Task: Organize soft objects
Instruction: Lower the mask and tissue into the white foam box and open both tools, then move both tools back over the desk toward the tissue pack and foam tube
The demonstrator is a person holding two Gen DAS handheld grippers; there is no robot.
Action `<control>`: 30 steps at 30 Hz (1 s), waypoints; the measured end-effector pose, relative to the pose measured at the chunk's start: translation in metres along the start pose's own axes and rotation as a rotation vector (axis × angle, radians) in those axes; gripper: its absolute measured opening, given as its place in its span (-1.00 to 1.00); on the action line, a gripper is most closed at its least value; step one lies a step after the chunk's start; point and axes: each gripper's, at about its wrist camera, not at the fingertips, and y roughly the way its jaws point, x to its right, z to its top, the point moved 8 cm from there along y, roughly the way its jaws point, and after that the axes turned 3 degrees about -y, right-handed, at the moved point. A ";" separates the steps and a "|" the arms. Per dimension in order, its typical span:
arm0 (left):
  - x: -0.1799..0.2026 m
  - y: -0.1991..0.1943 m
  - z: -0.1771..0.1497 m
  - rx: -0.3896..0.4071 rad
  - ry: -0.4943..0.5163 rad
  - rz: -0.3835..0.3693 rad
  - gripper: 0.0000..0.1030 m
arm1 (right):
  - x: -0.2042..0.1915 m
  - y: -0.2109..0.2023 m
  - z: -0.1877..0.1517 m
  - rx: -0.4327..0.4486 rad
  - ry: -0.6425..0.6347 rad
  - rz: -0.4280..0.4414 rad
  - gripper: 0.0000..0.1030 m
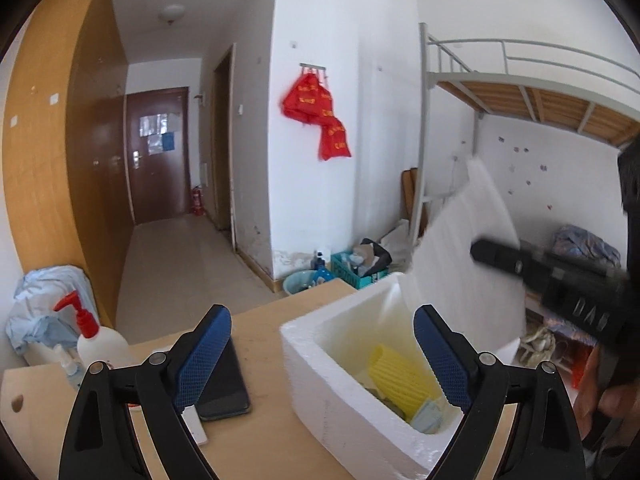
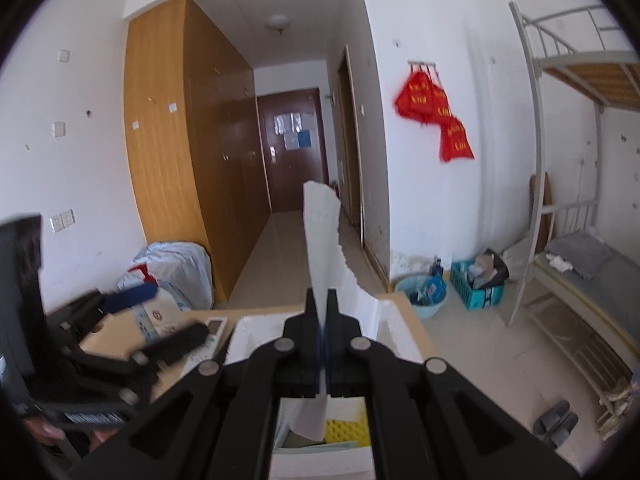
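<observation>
Foam sheet held over the box
Right claw (image 2: 320, 312) pinches a white foam sheet (image 2: 322, 240), seemingly above the foam box (image 1: 320, 360); left claw (image 1: 320, 360) gapes wide, empty.

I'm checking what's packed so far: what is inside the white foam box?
Inside the foam box: a yellow ribbed piece and a pale blue mask. The box wall and gripper fingers hide the rest.

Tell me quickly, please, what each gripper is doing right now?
Left gripper: open, nothing between its fingers, above the foam box.
Right gripper: shut on the white foam sheet, held upright over the box.
</observation>
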 end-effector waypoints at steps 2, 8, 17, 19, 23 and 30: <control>-0.005 0.000 0.002 0.002 -0.013 0.005 0.80 | 0.002 0.007 -0.007 -0.025 0.011 -0.002 -0.94; -0.014 -0.002 0.004 0.005 -0.036 0.016 0.80 | 0.003 0.021 -0.025 -0.098 0.050 0.017 0.35; -0.015 -0.007 0.008 0.018 -0.043 0.009 0.80 | -0.006 0.016 -0.035 -0.138 -0.006 -0.013 0.42; -0.015 -0.010 0.008 0.022 -0.040 0.007 0.80 | -0.004 0.013 -0.035 -0.133 0.003 -0.016 0.43; -0.013 -0.014 0.009 0.028 -0.039 -0.001 0.80 | -0.002 0.009 -0.034 -0.128 0.011 -0.015 0.54; -0.012 -0.035 0.011 0.025 -0.037 0.023 0.80 | -0.004 -0.007 -0.032 -0.106 0.022 -0.012 0.82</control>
